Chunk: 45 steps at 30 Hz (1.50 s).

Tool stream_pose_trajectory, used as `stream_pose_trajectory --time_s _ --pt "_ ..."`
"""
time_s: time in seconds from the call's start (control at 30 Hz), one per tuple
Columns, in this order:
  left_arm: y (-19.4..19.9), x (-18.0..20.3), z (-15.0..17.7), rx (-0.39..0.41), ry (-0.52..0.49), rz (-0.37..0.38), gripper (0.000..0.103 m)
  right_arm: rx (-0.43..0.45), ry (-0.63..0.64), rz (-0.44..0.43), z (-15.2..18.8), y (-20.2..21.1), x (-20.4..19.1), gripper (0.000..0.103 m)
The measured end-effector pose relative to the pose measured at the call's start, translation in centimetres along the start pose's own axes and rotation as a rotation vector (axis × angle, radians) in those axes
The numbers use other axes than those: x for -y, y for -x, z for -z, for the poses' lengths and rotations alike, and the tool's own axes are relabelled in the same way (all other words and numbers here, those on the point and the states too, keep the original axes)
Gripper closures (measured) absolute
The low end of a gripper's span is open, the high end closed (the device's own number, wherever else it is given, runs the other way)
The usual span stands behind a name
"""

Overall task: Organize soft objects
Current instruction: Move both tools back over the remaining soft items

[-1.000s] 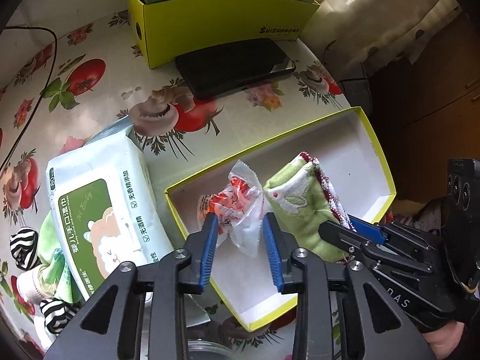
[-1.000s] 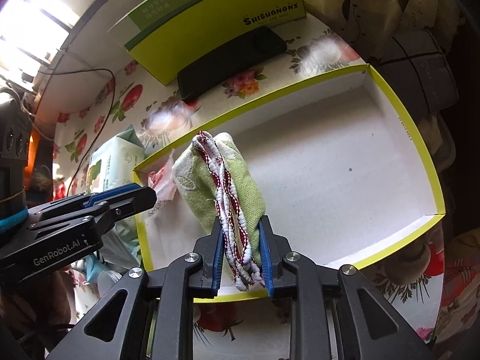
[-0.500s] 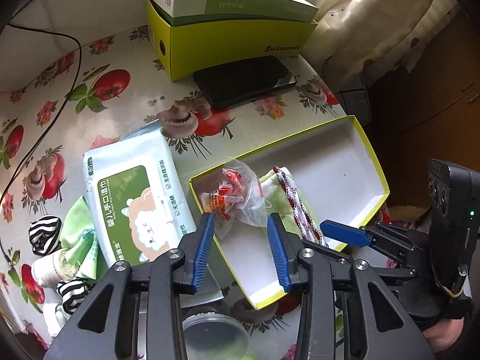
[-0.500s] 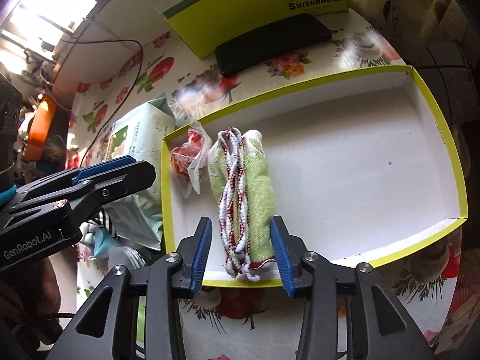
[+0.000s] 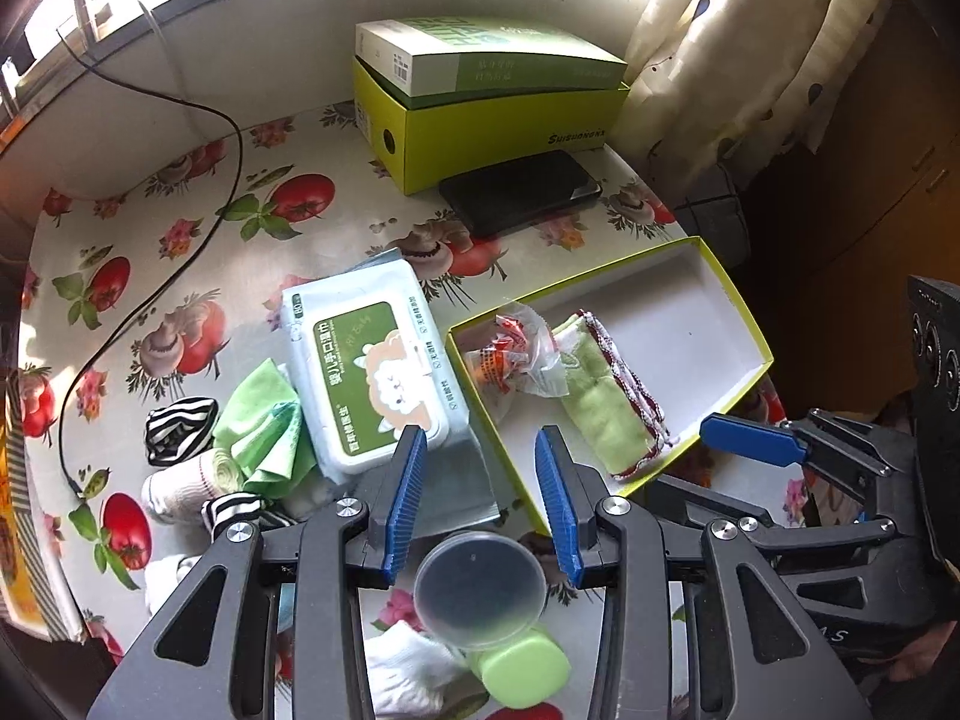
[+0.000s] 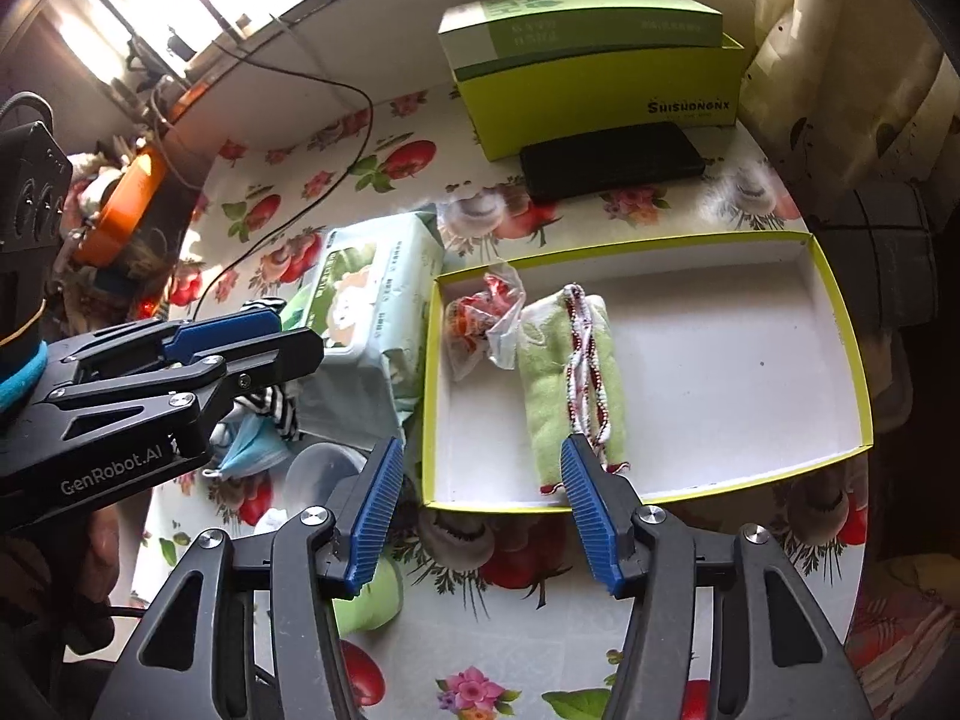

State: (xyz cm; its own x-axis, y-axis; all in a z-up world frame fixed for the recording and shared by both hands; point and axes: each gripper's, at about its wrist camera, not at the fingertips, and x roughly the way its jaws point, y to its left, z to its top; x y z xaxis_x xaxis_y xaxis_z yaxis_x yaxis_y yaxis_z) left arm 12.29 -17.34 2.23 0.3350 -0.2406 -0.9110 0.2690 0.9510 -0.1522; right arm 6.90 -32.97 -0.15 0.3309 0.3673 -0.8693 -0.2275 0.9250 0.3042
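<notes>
A shallow yellow-edged box lid (image 5: 735, 300) (image 6: 840, 324) lies on the table. In it lie a folded green towel with red-white trim (image 5: 606, 402) (image 6: 570, 360) and a crinkly red-printed plastic packet (image 5: 510, 354) (image 6: 480, 318). My left gripper (image 5: 480, 504) is open and empty, above the lid's near corner. My right gripper (image 6: 480, 510) is open and empty, just in front of the lid's near edge. A wet-wipes pack (image 5: 372, 372) (image 6: 372, 300), green cloth (image 5: 264, 426) and striped socks (image 5: 180, 426) lie left of the lid.
A yellow-green box (image 5: 480, 138) (image 6: 600, 102) with a white-green box on it stands at the back, a black case (image 5: 522, 192) (image 6: 612, 156) before it. A clear round lid (image 5: 480, 582), a green bottle (image 5: 522, 672) and white socks (image 5: 414, 672) lie near. A black cable (image 5: 180, 276) crosses left.
The right gripper opened and let go of the green towel, which now lies in the lid. Both grippers drew back and up from the lid. The left gripper opened wider.
</notes>
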Motion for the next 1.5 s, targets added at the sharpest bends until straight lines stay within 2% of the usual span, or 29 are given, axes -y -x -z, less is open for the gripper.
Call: stream_pose_trajectory --time_s 0.27,0.73,1.13,1.5 --pt "2.9 -2.1 2.9 0.042 0.029 -0.013 0.064 -0.026 0.095 0.028 1.6 0.9 -4.4 0.046" --pt "4.8 -6.5 9.0 0.030 0.134 -0.024 0.064 -0.069 0.211 0.007 4.1 0.6 -10.5 0.046" --pt "5.6 -10.7 13.0 0.017 0.250 -0.053 0.064 -0.097 0.309 -0.020 5.1 0.2 -13.6 0.046" --pt "5.8 -13.5 14.8 0.009 0.330 -0.069 0.064 -0.104 0.328 -0.031 5.3 -0.1 -14.6 0.046"
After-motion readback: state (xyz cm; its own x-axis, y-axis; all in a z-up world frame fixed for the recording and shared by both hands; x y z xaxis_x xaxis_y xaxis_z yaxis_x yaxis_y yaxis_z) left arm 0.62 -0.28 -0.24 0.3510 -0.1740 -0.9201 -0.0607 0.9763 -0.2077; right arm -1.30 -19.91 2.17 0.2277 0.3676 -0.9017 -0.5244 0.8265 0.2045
